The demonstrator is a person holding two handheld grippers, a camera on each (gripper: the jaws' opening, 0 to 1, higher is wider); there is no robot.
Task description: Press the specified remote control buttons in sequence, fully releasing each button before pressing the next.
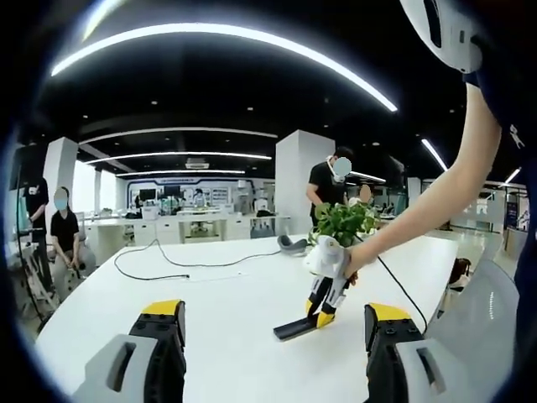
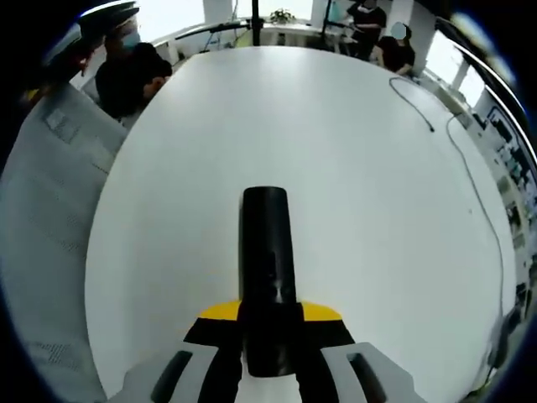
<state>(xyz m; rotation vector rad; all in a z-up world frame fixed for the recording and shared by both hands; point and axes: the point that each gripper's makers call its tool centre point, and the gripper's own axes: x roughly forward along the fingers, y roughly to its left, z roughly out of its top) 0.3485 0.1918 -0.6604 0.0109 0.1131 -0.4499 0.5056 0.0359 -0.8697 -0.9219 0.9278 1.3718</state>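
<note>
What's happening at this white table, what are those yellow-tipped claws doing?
A person works two handheld grippers. The right gripper is shut on a black remote control, its far end resting on the white table. The left gripper is open above the table, holding nothing. A black cable and a potted plant sit farther back.
</note>
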